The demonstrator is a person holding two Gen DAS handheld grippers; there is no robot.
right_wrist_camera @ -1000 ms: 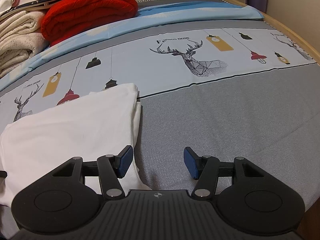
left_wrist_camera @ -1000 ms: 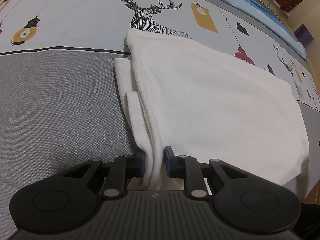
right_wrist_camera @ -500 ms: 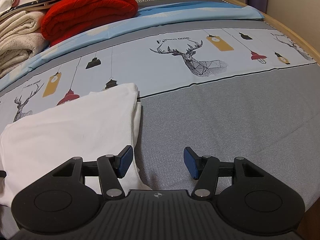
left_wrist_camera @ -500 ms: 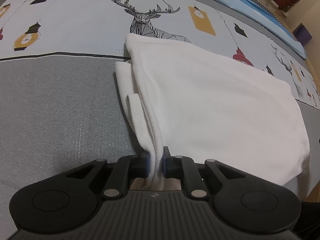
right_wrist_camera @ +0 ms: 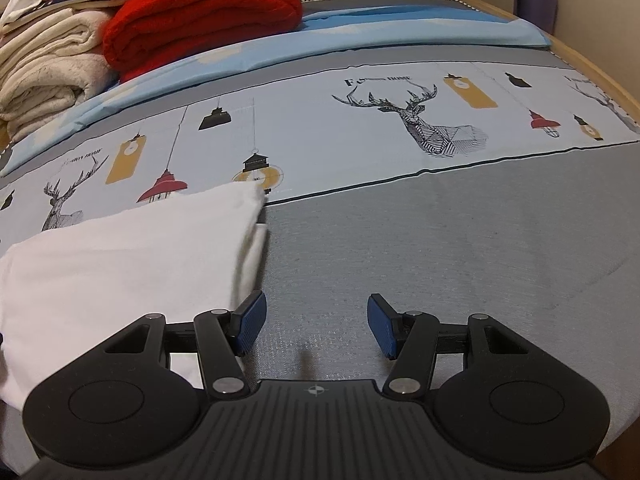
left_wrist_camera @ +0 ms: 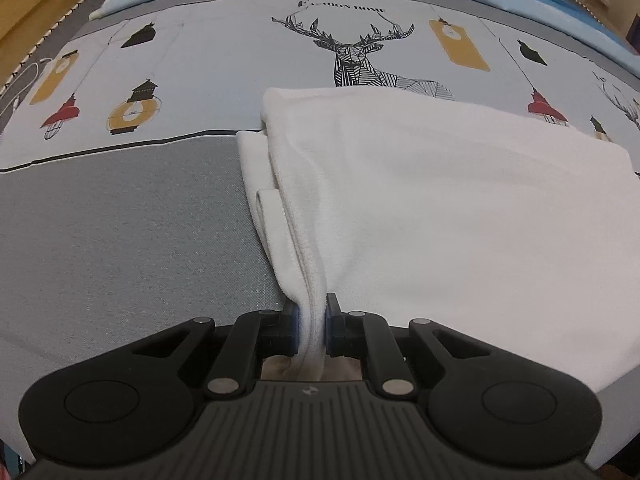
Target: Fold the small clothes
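Observation:
A white folded garment lies on the bed's grey and printed cover. My left gripper is shut on the garment's near left edge, with the cloth pinched between the blue pads. In the right wrist view the same garment lies to the left. My right gripper is open and empty over the grey cover, its left finger beside the garment's right edge.
A red folded blanket and cream blankets are stacked at the far left of the bed. A blue sheet runs along the back. The bed's wooden edge is at the right.
My left gripper has closed on the garment's edge and turned left, lifting the cloth edge slightly. The right gripper has moved a little, still open.

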